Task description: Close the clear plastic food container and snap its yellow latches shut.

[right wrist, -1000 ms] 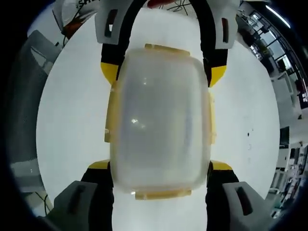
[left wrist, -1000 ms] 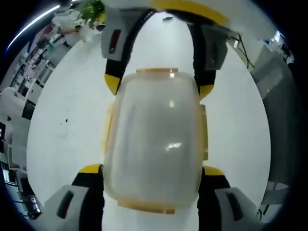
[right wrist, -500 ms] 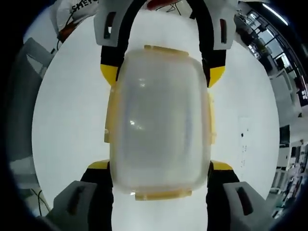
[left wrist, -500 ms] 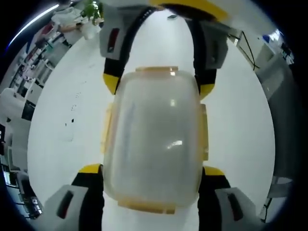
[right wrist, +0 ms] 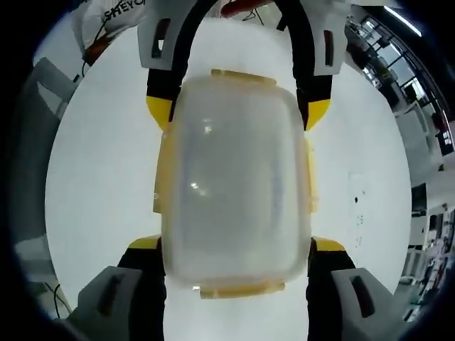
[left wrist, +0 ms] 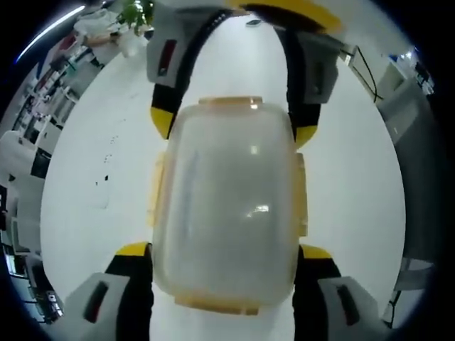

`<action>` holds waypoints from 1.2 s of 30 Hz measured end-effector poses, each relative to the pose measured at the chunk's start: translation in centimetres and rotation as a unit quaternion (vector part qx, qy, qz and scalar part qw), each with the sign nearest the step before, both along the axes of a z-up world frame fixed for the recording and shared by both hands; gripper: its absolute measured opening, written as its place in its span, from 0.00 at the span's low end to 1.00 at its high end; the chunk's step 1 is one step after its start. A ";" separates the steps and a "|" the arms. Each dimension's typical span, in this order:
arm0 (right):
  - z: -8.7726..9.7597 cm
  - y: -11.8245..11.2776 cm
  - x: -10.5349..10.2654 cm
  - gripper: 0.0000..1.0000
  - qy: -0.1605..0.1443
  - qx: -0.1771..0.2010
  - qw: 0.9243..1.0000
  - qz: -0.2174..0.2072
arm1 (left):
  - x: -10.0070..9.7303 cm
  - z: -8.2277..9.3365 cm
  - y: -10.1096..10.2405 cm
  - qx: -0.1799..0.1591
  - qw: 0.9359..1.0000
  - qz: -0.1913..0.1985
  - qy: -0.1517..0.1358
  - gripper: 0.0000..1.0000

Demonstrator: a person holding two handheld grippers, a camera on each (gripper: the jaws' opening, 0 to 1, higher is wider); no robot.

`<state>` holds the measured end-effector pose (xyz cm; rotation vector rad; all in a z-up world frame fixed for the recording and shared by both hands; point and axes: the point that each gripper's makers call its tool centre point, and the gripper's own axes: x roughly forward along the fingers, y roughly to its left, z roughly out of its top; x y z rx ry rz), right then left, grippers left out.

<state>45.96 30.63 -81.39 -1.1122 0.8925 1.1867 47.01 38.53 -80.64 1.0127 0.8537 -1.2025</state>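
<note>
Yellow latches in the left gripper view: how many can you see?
4 on the container: far-end latch, near-end latch, left-side latch, right-side latch. None looks hidden.

A white tabletop (left wrist: 85, 213) spreads wide under bright, even light. Past its far edge in the left gripper view stands a green plant (left wrist: 135, 13), with cluttered shelving (left wrist: 35, 106) and a ceiling light strip (left wrist: 50, 32) beside it.
</note>
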 end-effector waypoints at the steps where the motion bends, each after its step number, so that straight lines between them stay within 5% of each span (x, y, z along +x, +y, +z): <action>1: 0.0 0.1 0.0 0.80 0.001 0.008 1.000 -0.001 | 0.0 0.0 0.0 -0.004 1.000 -0.001 -0.001 0.78; 7: 0.3 0.8 0.1 0.81 -0.026 0.074 0.997 -0.011 | -0.1 0.3 0.1 -0.036 0.999 0.002 -0.025 0.79; 13: 1.8 2.4 0.3 0.80 -0.051 0.181 0.981 -0.050 | 0.5 1.2 0.4 -0.121 0.990 0.058 -0.038 0.78; 16: 2.1 2.1 0.3 0.83 -0.060 0.217 0.971 -0.082 | 0.3 1.6 0.8 -0.179 0.978 0.097 -0.046 0.76; 21: 2.7 1.5 0.3 0.88 -0.057 0.301 0.936 -0.173 | -0.5 1.8 1.3 -0.233 0.959 0.141 -0.079 0.78; 23: 2.7 1.5 -0.1 0.91 -0.052 0.325 0.925 -0.191 | -0.7 2.0 1.4 -0.271 0.942 0.180 -0.076 0.78; 28: 2.1 1.2 -1.0 0.98 -0.054 0.344 0.913 -0.214 | -0.4 2.4 2.3 -0.310 0.920 0.220 -0.101 0.82; 31: 2.3 1.3 -1.3 1.00 -0.050 0.374 0.895 -0.239 | -0.7 2.4 3.0 -0.347 0.897 0.255 -0.095 0.86; 33: 2.9 1.9 -1.8 1.00 -0.026 0.417 0.869 -0.265 | -1.2 2.5 3.0 -0.372 0.886 0.258 -0.102 0.91; 36: 2.6 1.4 -2.3 1.00 -0.045 0.414 0.868 -0.268 | -1.9 2.3 3.1 -0.387 0.876 0.268 -0.104 0.95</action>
